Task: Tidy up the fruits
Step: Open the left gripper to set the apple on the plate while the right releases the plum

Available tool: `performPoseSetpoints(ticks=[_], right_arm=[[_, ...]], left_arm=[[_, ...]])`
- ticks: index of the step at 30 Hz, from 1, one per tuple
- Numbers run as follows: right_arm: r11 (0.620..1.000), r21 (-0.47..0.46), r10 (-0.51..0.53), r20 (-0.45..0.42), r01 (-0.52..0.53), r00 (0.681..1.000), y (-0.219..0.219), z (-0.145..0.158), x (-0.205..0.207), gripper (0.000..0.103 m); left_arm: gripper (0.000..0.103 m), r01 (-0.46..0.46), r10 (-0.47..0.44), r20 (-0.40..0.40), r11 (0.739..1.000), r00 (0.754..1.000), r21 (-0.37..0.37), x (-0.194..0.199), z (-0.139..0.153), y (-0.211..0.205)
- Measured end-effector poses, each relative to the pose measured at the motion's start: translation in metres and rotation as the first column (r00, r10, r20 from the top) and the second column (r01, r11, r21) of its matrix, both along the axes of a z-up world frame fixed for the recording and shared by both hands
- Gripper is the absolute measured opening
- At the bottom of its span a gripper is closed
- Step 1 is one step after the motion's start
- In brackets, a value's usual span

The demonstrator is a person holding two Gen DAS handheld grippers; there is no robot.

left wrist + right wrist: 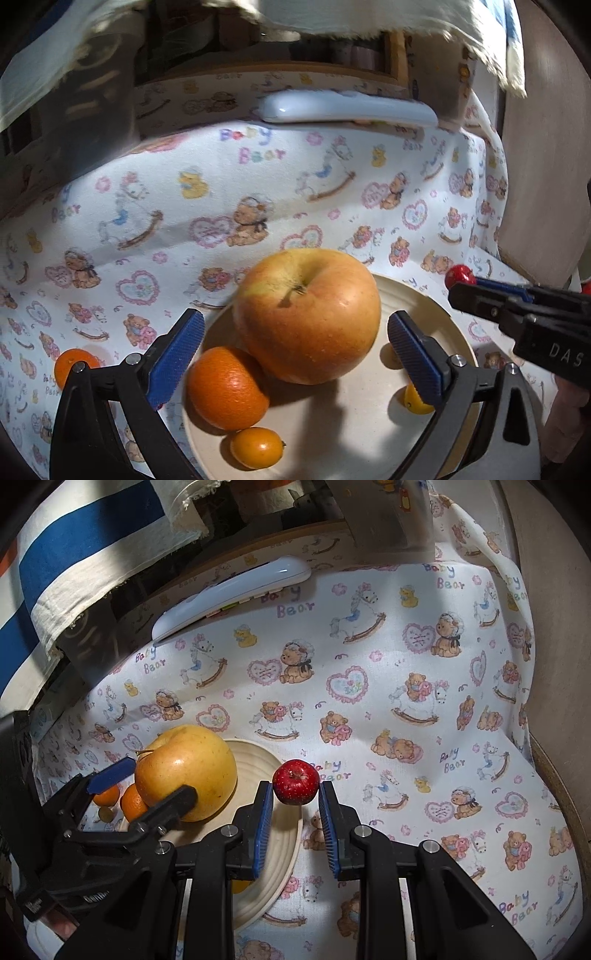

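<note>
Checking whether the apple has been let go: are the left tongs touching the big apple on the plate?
Apart. The left wrist view shows the left tongs open, with a bare gap between each blue pad and the big apple sitting on the plate.

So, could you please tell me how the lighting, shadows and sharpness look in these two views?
Left wrist view: hard light from the upper left, the apple throws a dark shadow across the plate; the far remote and background are blurred and curved by the fisheye. Right wrist view: a glare spot on the apple, the small red fruit sharp, cloth evenly lit.
</note>
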State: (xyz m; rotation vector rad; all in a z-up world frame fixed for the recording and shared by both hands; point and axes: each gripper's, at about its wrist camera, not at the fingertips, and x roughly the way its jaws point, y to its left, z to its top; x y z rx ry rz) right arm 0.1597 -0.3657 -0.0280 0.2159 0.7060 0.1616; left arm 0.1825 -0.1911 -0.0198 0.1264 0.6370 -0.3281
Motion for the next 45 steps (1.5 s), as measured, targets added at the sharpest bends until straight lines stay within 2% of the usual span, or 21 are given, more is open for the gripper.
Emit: performPoseSetpoints(ticks=[5,12,27,31,33,35,40,43,45], right_arm=[[0.999,-0.018,0.028,-0.014,-0.028,1.0,0.007,-0.004,0.001,0.026],[0.998,-0.039,0.05,-0.033,-0.052,0.998,0.014,-0.008,0.004,0.026],[0.997,-0.049,0.056,-0.053,-0.058,0.997,0.017,-0.016,0.008,0.027],[0.995,-0.075,0.058,-0.049,-0.062,0.997,0.022,-0.014,0.006,0.034],[0.994,-0.095,0.059,-0.032,-0.062,0.998,0.024,-0.012,0.005,0.037],[0.992,-0.112,0.058,-0.002,-0.058,0.998,0.027,-0.007,0.001,0.049],[0.988,-0.155,0.041,0.094,-0.026,0.995,0.037,0.009,-0.015,0.051],[0.983,-0.186,0.038,0.175,-0.005,0.984,0.045,0.021,-0.029,0.061],[0.978,-0.208,0.052,0.222,-0.005,0.974,0.053,0.03,-0.039,0.062]], left_arm=[[0.099,-0.026,0.03,0.043,0.995,0.999,-0.091,-0.008,0.018,0.02],[0.099,-0.012,0.033,0.15,0.991,0.988,-0.135,-0.027,0.038,0.032],[0.099,-0.01,0.038,0.176,0.988,0.984,-0.154,-0.032,0.048,0.033],[0.099,-0.008,0.036,0.179,0.988,0.983,-0.152,-0.037,0.05,0.035],[0.099,-0.022,0.049,0.203,0.991,0.978,-0.133,-0.043,0.051,0.041],[0.099,-0.037,0.062,0.217,0.992,0.974,-0.12,-0.049,0.053,0.05],[0.099,-0.074,0.099,0.298,0.993,0.949,-0.094,-0.074,0.064,0.085],[0.099,-0.099,0.129,0.335,0.989,0.933,-0.107,-0.09,0.068,0.108],[0.102,-0.108,0.144,0.347,0.987,0.927,-0.122,-0.097,0.071,0.121]])
